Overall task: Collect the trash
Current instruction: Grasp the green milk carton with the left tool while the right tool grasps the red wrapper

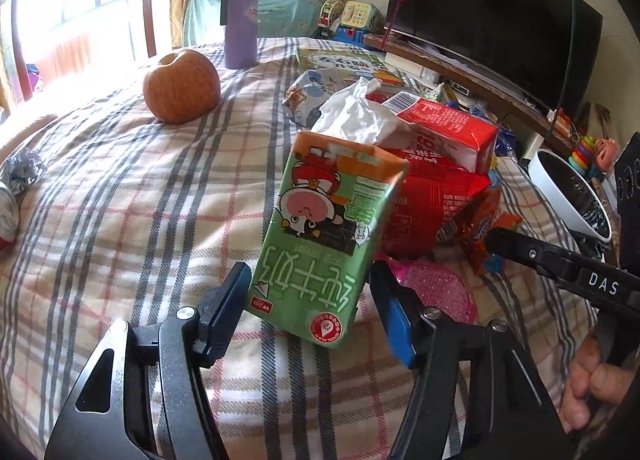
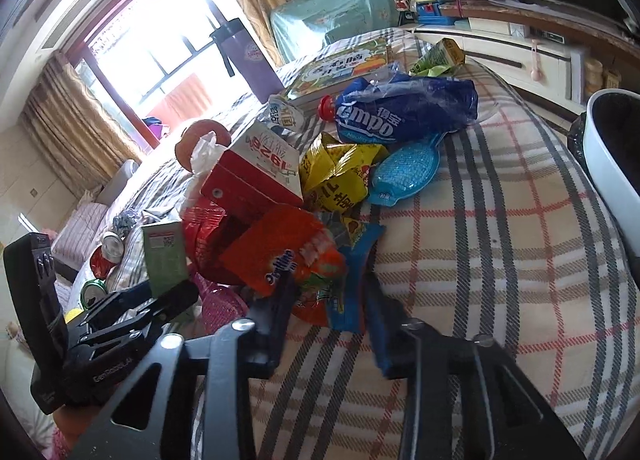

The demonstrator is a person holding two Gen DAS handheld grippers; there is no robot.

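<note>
The left gripper (image 1: 310, 292) straddles a green carton (image 1: 324, 236), its jaws just touching the sides, on the plaid cloth (image 1: 120, 219). The right gripper (image 2: 330, 300) pinches an orange wrapper (image 2: 288, 256) (blue wrapper (image 2: 352, 284) alongside). The trash pile sits at twelve o'clock, the white bin (image 2: 612, 155) at two.

My right gripper (image 2: 332, 300) has its two fingers close around the orange snack wrapper (image 2: 280, 256) and a blue wrapper (image 2: 352, 284). The trash pile sits on the checked blanket (image 2: 500, 260). A white bin (image 2: 612, 163) is on the far right. My left gripper (image 2: 132, 308) is at the left.
</note>
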